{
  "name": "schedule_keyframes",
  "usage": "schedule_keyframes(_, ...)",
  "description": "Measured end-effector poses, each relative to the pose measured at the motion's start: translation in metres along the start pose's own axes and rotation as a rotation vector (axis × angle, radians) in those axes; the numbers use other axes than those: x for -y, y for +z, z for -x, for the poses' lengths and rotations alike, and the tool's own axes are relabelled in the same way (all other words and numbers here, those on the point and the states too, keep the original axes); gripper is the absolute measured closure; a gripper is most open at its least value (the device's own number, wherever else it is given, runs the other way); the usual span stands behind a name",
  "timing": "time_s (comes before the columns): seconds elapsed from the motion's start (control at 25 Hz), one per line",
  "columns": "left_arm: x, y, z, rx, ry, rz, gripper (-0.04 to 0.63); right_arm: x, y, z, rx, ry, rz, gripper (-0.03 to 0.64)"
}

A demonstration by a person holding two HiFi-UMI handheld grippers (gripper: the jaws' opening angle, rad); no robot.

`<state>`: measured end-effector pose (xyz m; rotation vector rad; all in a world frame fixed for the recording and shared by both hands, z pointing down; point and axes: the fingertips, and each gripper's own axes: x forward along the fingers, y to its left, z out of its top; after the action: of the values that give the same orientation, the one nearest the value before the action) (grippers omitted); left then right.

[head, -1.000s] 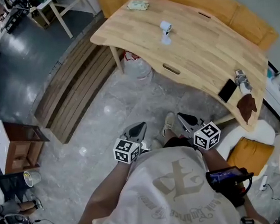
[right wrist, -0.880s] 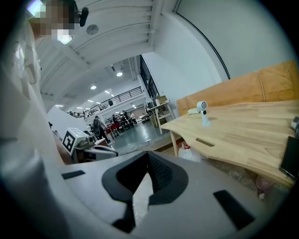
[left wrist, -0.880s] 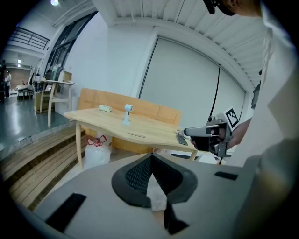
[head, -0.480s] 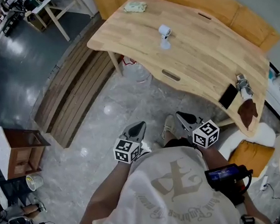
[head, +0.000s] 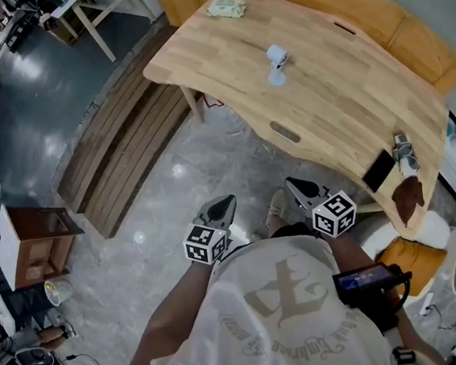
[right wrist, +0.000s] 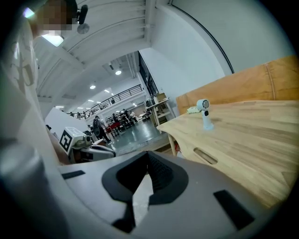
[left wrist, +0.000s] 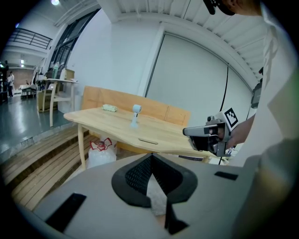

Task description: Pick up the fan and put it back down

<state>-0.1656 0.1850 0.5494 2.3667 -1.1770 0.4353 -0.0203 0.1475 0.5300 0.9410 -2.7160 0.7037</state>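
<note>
fan (head: 277,56): standing on table (head: 340,93), upper centre | left gripper (head: 223,203): clenched, empty, lower centre | right gripper (head: 296,187): clenched, empty, just right of it

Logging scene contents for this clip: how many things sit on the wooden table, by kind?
Fan: 1
Pale green packet: 1
Black phone-like slab: 1
Small grey object: 1
Brown cloth-like piece: 1
Total: 5

small white fan (head: 277,59), stubby round head on slim stem, pale round base; stands upright on bare patch of light wooden table (head: 340,93), well in from near edge.
</note>
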Motion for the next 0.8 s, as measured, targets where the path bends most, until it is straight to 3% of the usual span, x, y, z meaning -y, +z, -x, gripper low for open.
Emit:
schedule_keyframes(0.44, -0.026, 0.033, -0.050, -0.010, 0.000, 0.017, 0.584, 0.050, 0.032, -0.035, -0.020, 0.015, -0.001, 0.603)
schedule_keyframes(0.8, -0.034, 0.072, -0.103, -0.024, -0.017, -0.011, 0.584, 0.106, 0.066, -0.044, 0.003, 0.007, -0.006, 0.603)
